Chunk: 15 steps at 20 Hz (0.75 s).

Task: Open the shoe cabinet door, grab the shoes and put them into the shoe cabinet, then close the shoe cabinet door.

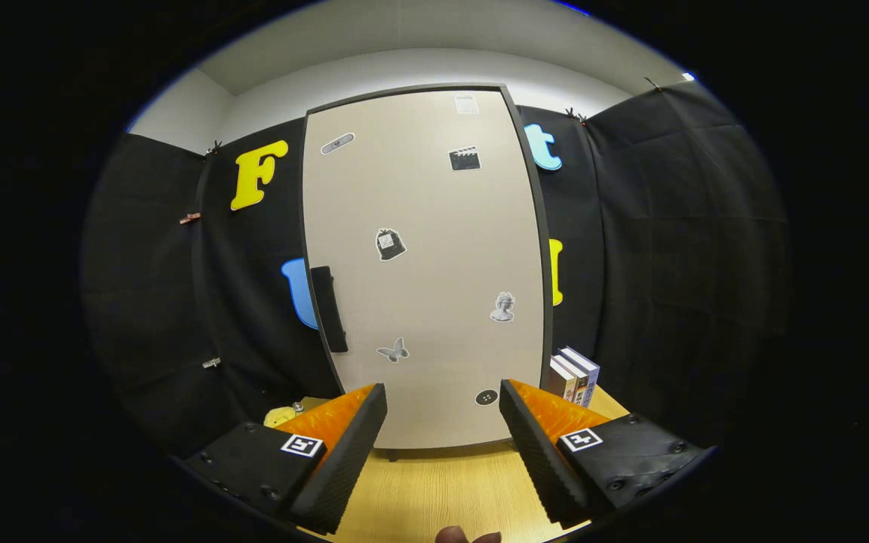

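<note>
A tall beige shoe cabinet [427, 264] stands on the wooden table [434, 490] straight ahead of me, beyond my fingers. Its door is shut and carries several stickers. A black handle [328, 308] runs along the door's left edge, about halfway up. My gripper [442, 445] is open, with nothing between its fingers, and hangs a short way in front of the cabinet's base. A small part of a shoe, yellow and pale, [284, 415] peeks out behind my left finger, to the left of the cabinet.
Several books [575, 375] stand upright against the cabinet's right side at the table's back. Black cloth walls close in on the left, right and behind. A fingertip of the person [467, 536] shows at the near table edge.
</note>
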### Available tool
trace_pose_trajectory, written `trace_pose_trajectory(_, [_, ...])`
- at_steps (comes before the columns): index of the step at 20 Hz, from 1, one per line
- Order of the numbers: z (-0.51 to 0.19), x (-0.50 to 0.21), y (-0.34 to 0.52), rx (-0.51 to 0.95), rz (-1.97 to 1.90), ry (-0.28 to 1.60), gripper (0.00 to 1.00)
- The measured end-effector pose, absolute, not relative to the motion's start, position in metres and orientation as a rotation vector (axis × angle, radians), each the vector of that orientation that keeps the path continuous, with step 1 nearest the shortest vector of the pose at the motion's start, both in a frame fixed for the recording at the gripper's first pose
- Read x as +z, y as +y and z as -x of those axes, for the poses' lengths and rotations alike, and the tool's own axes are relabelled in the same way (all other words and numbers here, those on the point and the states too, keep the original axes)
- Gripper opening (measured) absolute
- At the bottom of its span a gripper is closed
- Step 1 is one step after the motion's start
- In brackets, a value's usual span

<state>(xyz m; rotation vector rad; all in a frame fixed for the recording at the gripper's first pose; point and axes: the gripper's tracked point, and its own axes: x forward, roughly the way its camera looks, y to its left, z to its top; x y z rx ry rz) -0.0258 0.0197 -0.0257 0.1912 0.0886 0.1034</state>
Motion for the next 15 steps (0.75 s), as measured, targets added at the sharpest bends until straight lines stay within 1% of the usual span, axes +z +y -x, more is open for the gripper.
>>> trace_pose_trajectory(3, [0.026, -0.026, 0.017, 0.101, -0.189, 0.089, 0.98])
trace_pose_trajectory(4, [0.015, -0.021, 0.012, 0.102, -0.190, 0.090, 0.98])
trace_pose_trajectory(15, [0.016, -0.021, 0.010, 0.106, -0.196, 0.089, 0.98])
